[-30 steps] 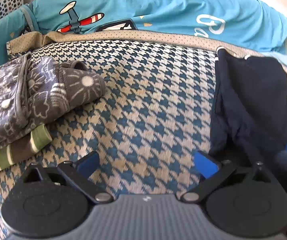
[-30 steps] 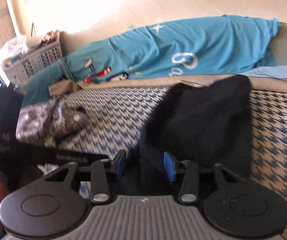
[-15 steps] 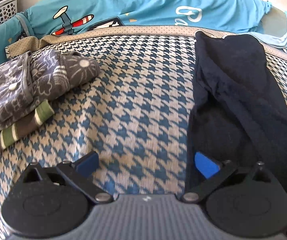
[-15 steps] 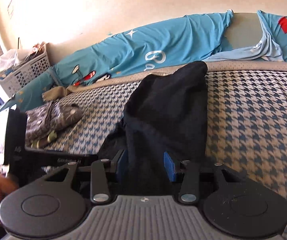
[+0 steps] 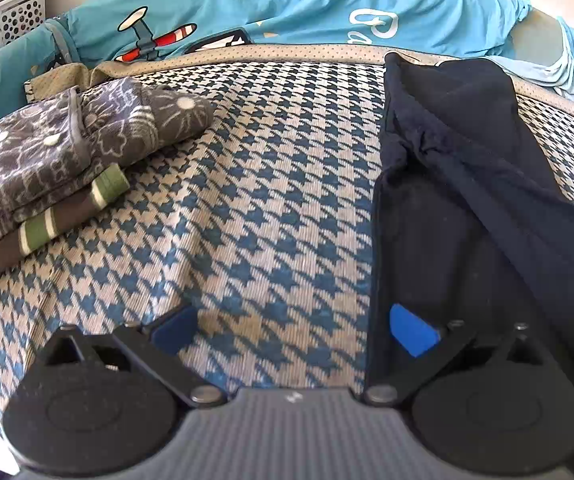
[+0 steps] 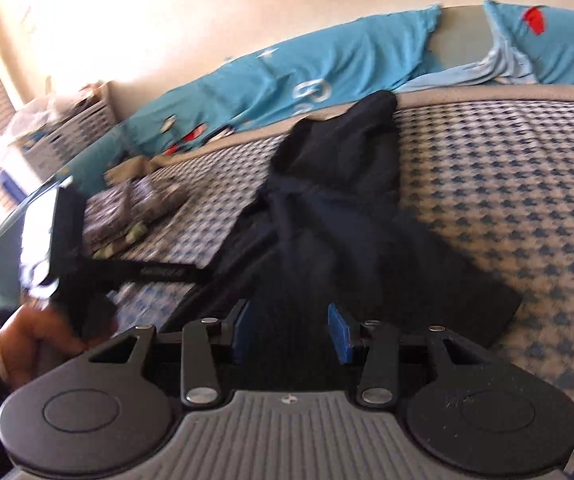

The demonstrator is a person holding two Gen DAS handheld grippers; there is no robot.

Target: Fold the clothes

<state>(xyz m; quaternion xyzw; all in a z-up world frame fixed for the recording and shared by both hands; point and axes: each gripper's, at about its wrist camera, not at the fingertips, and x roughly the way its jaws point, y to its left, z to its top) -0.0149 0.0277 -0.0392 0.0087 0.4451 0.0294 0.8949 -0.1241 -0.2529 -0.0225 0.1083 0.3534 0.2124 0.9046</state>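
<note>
A dark navy garment [image 5: 459,184] lies stretched out lengthwise on the houndstooth bed cover [image 5: 279,184]. My left gripper [image 5: 293,330] is open and empty, low over the cover at the garment's near left edge. Its right pad [image 5: 411,334] lies over the dark cloth. In the right wrist view the same garment [image 6: 339,208] runs away from me. My right gripper [image 6: 289,332] has its blue pads set apart around the garment's near end; cloth fills the gap between them, and the grip itself does not show.
A stack of folded clothes [image 5: 63,160], grey patterned over green striped, sits at the left. A turquoise sheet [image 5: 287,4] lies bunched along the back. A white laundry basket [image 5: 3,28] stands at the far left. The left hand-held gripper [image 6: 67,240] shows in the right view.
The dark garment has been pulled toward me and drawn out longer across the cover. Both grippers have moved back toward the near edge. The right view has tilted.
</note>
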